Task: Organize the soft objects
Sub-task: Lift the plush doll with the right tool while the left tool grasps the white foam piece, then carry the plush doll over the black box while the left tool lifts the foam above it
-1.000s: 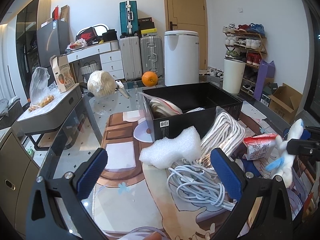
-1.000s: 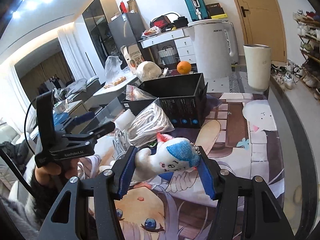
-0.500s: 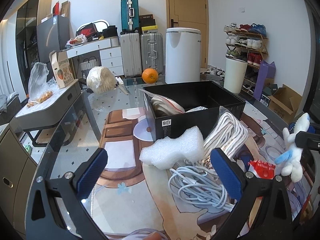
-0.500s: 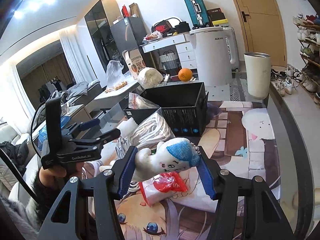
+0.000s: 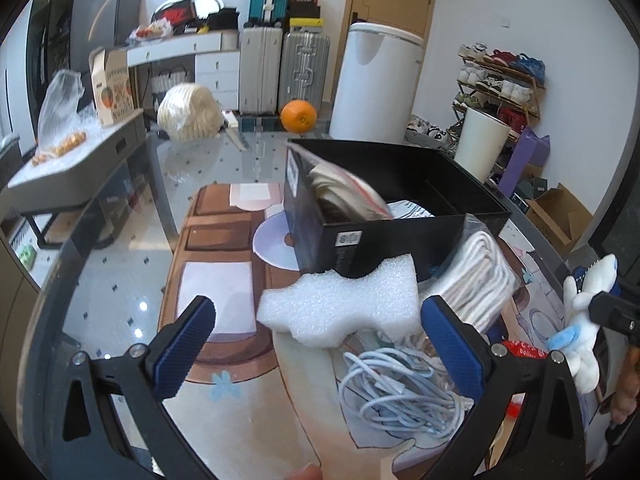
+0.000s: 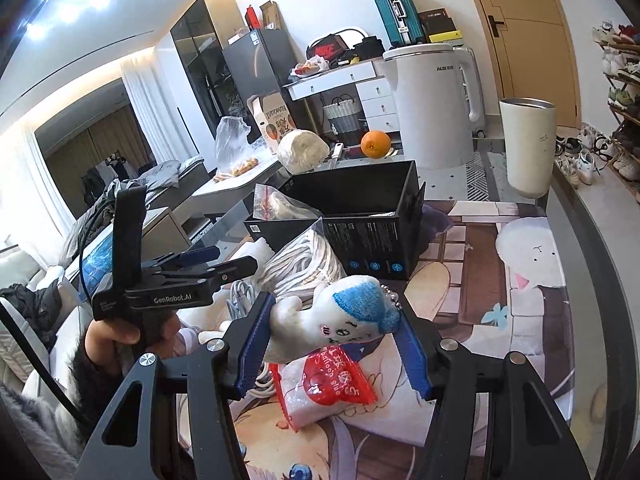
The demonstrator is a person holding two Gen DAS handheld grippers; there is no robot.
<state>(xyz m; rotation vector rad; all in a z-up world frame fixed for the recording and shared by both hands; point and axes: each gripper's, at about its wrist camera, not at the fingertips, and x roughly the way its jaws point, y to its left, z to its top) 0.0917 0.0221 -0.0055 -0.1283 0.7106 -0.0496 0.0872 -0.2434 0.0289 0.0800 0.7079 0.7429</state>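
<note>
My right gripper (image 6: 334, 344) is shut on a white plush toy with a blue cap (image 6: 340, 320) and holds it above the printed mat. The same plush toy (image 5: 588, 320) shows at the right edge of the left wrist view. My left gripper (image 5: 320, 340) is open, its blue pads wide apart. A white foam piece (image 5: 340, 304) lies just ahead between the fingers, untouched. It leans against a black box (image 5: 400, 216) that holds a clear bag. In the right wrist view, the left gripper (image 6: 224, 260) hovers to the left of the box (image 6: 372, 236).
A bag of white cords (image 5: 484, 276) and a coil of pale cable (image 5: 400, 388) lie right of the foam. A red and white packet (image 6: 328, 388) lies under the plush. An orange (image 6: 375, 144), a wrapped white bundle (image 6: 302, 150) and a white tumbler (image 6: 528, 144) stand beyond the box.
My left gripper has come closer to the foam piece and rolled a little. The red and white packet now lies below the plush. The right gripper has kept still.
</note>
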